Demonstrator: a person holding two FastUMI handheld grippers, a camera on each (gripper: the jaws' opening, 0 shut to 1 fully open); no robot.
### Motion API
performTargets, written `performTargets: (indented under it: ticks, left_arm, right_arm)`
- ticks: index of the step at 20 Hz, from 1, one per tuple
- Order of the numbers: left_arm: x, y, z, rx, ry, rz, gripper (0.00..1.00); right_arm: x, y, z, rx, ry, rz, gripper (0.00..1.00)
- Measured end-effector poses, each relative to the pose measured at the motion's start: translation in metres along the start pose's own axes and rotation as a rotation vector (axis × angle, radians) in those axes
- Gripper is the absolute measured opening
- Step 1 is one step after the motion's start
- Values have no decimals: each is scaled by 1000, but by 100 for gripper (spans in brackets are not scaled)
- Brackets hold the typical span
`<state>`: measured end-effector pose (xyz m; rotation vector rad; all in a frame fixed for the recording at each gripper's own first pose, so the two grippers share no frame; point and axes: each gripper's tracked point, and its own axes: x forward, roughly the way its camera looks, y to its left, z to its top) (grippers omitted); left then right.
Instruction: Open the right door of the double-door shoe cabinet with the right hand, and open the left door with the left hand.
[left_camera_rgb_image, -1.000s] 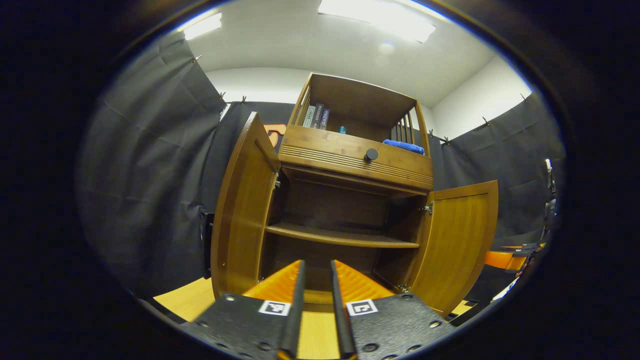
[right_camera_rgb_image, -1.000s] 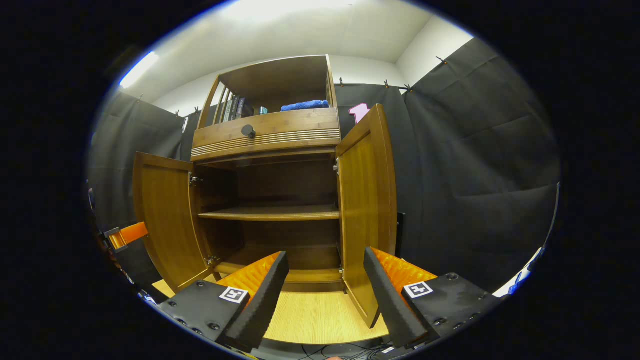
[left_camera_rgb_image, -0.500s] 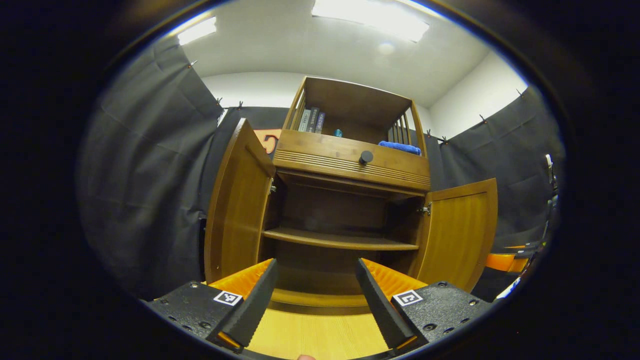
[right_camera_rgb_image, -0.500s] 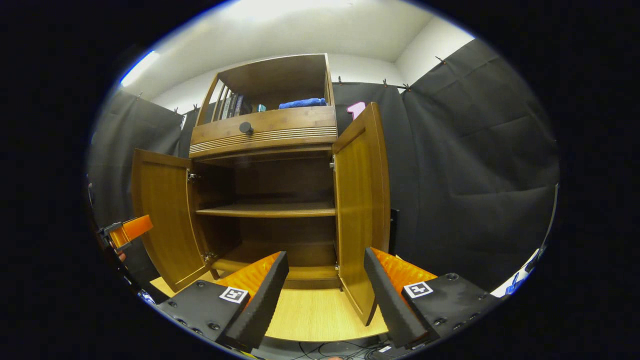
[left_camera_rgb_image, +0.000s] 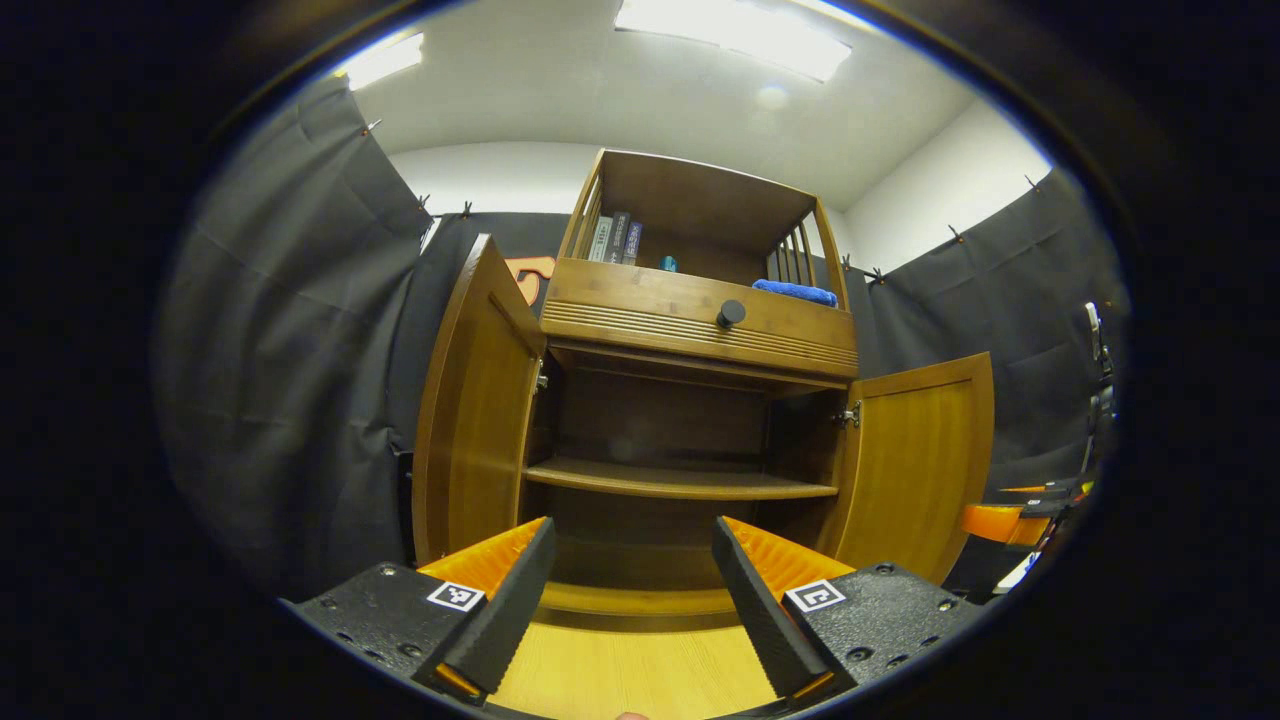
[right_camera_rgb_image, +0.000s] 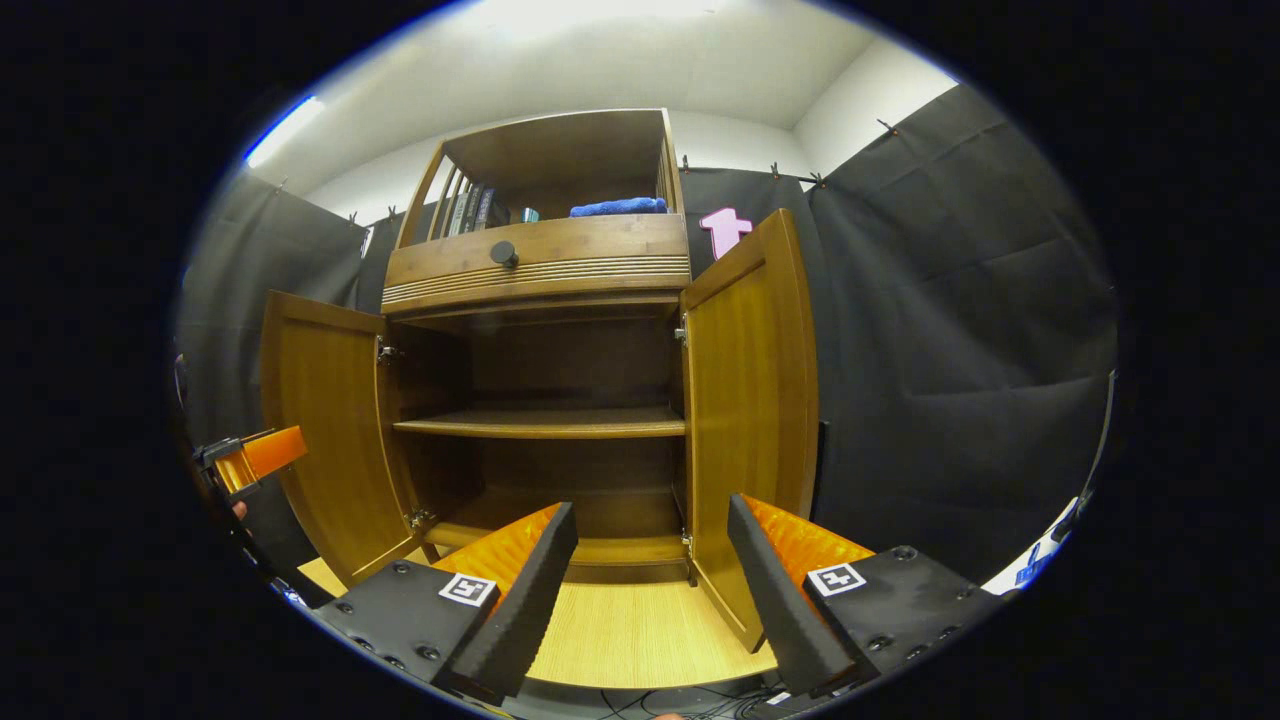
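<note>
The wooden shoe cabinet (left_camera_rgb_image: 700, 320) (right_camera_rgb_image: 535, 265) stands with both lower doors swung wide. Its left door (left_camera_rgb_image: 475, 410) (right_camera_rgb_image: 325, 430) and right door (left_camera_rgb_image: 915, 465) (right_camera_rgb_image: 750, 420) hang open, baring an inner shelf (left_camera_rgb_image: 675, 482) (right_camera_rgb_image: 540, 424). My left gripper (left_camera_rgb_image: 632, 600) is open in front of the cabinet's base, holding nothing. My right gripper (right_camera_rgb_image: 650, 585) is open too, close to the right door's lower edge without touching it. The other gripper (right_camera_rgb_image: 250, 462) shows small beside the left door in the right gripper view, and at the right edge (left_camera_rgb_image: 1020, 510) in the left gripper view.
A drawer with a dark round knob (left_camera_rgb_image: 730, 314) (right_camera_rgb_image: 503, 254) sits above the doors. The top shelf holds books (left_camera_rgb_image: 615, 240) and a folded blue cloth (left_camera_rgb_image: 795, 292) (right_camera_rgb_image: 615, 208). A light wooden floor board (left_camera_rgb_image: 630, 670) (right_camera_rgb_image: 640, 635) lies in front. Black cloth walls surround the cabinet.
My left gripper went from nearly shut to open and drew back from the cabinet. The right door swung a little wider. The right gripper stayed open.
</note>
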<state>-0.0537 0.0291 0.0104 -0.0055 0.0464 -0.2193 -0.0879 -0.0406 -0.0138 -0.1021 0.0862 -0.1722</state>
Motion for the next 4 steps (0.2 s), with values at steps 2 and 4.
performTargets:
  ticks: [2, 4]
  left_arm:
    - [1, 1, 2, 2, -1, -6, 92]
    - [0, 1, 1, 0, 0, -12, 92]
  right_arm:
    - [1, 3, -1, 0, 0, 1, 98]
    - [2, 7, -1, 6, 3, 5, 89]
